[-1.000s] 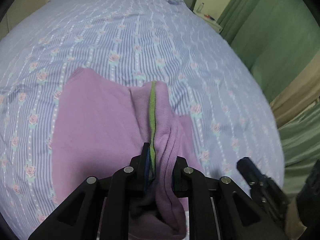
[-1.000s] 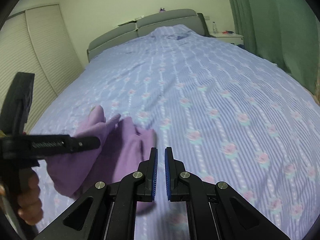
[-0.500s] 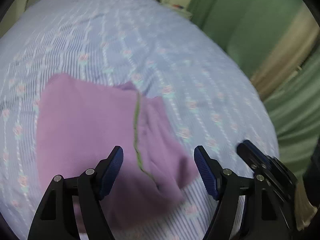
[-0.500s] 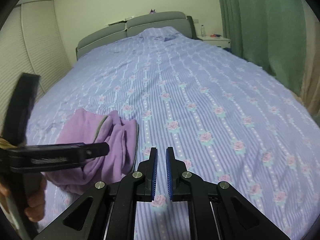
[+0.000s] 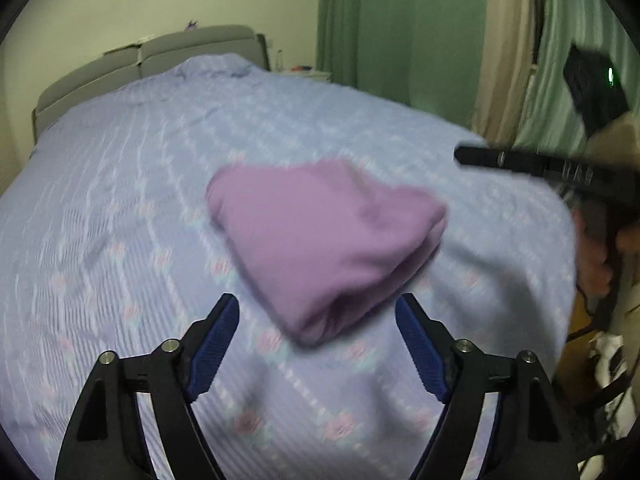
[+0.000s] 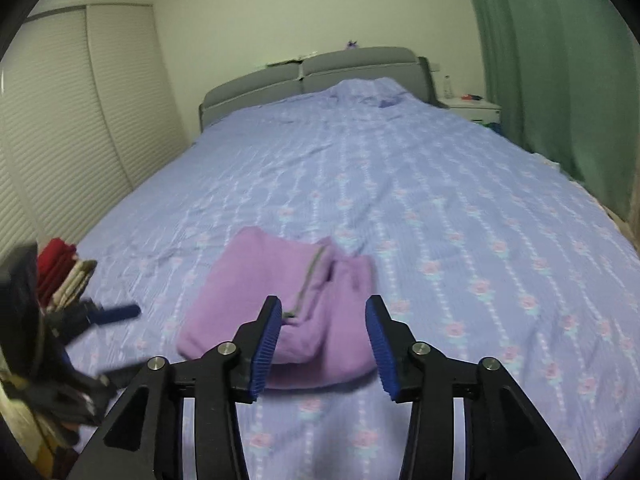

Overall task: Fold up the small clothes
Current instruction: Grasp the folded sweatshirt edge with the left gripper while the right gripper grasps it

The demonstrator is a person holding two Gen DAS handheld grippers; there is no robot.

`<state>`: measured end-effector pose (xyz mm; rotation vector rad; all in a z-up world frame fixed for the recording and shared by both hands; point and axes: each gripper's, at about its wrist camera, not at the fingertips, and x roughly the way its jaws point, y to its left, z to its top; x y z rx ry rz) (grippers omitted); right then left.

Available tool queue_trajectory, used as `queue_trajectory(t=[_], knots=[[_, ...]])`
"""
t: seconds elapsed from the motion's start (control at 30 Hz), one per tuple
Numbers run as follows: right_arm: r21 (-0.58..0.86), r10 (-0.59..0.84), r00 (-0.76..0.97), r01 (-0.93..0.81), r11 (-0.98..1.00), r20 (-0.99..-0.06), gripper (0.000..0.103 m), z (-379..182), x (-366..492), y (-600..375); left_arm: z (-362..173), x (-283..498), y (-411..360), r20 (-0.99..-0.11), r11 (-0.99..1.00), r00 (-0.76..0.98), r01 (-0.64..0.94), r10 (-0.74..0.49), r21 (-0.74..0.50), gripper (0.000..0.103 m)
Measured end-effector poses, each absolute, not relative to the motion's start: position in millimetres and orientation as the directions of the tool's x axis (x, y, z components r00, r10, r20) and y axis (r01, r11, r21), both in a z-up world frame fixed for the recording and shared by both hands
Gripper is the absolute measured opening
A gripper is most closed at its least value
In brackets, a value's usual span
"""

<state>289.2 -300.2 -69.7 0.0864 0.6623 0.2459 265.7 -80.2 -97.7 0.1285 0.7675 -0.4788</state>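
Note:
A small purple garment (image 5: 320, 240) lies folded in a bundle on the blue flowered bedspread (image 5: 140, 184). In the right wrist view the garment (image 6: 272, 292) shows a green trim line. My left gripper (image 5: 318, 320) is open and empty, held just short of the bundle. My right gripper (image 6: 322, 320) is open and empty, with the bundle's near edge between and beyond its fingers. The right gripper also shows at the right of the left wrist view (image 5: 520, 162), and the left gripper at the left of the right wrist view (image 6: 100, 316).
A stack of folded clothes, red on top (image 6: 60, 264), sits at the bed's left edge. A grey headboard (image 6: 316, 72) and white nightstand (image 6: 472, 108) stand at the far end. Green curtains (image 6: 552, 60) hang on the right, a louvred wardrobe (image 6: 60, 128) on the left.
My left gripper let go of the purple garment, opened wide and pulled back. My right gripper went from shut to open and swung toward the bundle. The garment now lies folded.

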Motion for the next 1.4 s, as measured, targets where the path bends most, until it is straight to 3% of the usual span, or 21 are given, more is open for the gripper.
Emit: queue_trajectory(t=[0.07, 0.4, 0.57, 0.87, 1.13, 1.27, 1.4], knots=[[0.174, 0.268, 0.741, -0.203, 0.964, -0.616, 0.044, -77, 296, -288, -110, 263, -74, -0.699, 0.895, 0.616, 0.439, -0.363, -0.078, 0.068], [0.229, 0.285, 0.699, -0.175, 0.958, -0.656, 0.044, -101, 318, -264, -146, 283, -88, -0.715, 0.919, 0.608, 0.375, -0.344, -0.123, 0.055], [0.228, 0.285, 0.690, -0.176, 0.958, -0.665, 0.044, -106, 329, -257, -155, 288, -88, -0.706, 0.924, 0.613, 0.345, -0.354, -0.163, 0.036], [0.277, 0.300, 0.608, -0.136, 0.951, -0.735, 0.043, -137, 347, -261, -160, 287, -93, -0.707, 0.935, 0.629, 0.325, -0.323, -0.139, 0.035], [0.380, 0.411, 0.535, -0.172, 0.909, -0.738, 0.025, -145, 349, -274, -156, 290, -99, -0.731, 0.947, 0.619, 0.300, -0.287, -0.117, 0.035], [0.259, 0.347, 0.599, -0.232, 0.938, -0.722, 0.014, -124, 341, -267, -151, 296, -103, -0.755, 0.946, 0.583, 0.286, -0.300, -0.155, 0.035], [0.084, 0.245, 0.689, -0.259, 0.962, -0.682, 0.014, -102, 340, -260, -151, 300, -114, -0.772, 0.956, 0.577, 0.261, -0.266, -0.134, 0.034]])
